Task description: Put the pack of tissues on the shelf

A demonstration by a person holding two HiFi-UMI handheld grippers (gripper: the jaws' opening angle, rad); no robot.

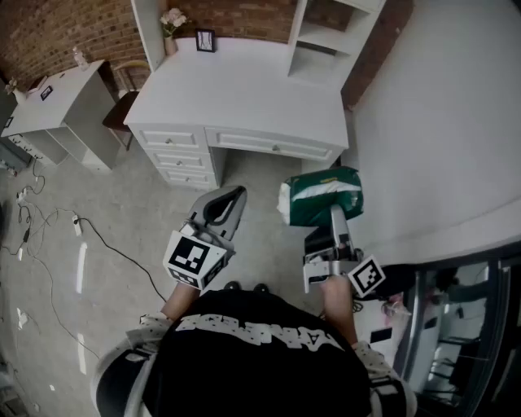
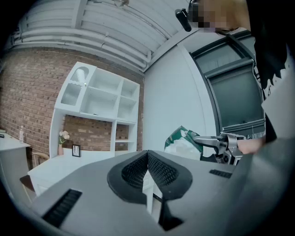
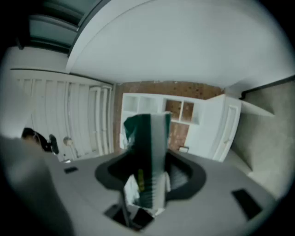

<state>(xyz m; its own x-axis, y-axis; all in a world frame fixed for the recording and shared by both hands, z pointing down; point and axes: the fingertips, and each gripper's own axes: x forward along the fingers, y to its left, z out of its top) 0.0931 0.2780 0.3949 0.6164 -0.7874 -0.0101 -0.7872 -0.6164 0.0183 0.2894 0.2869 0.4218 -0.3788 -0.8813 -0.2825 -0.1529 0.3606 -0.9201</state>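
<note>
A green and white pack of tissues (image 1: 322, 195) hangs in the air in front of the person, with my right gripper (image 1: 334, 213) shut on its near end. In the right gripper view the pack (image 3: 148, 161) stands upright between the pads. My left gripper (image 1: 228, 205) is shut and holds nothing, level with the pack and to its left. In the left gripper view the pack (image 2: 182, 142) shows at the right, beyond the shut left gripper (image 2: 147, 169). The white shelf unit (image 1: 327, 37) stands on the far right end of the white desk (image 1: 236, 85).
On the desk's far edge stand a small picture frame (image 1: 205, 40) and a vase of flowers (image 1: 171, 24). A white side cabinet (image 1: 61, 106) and a chair (image 1: 124, 98) are at the left. Cables (image 1: 49, 220) lie on the floor. A white wall (image 1: 440, 122) runs along the right.
</note>
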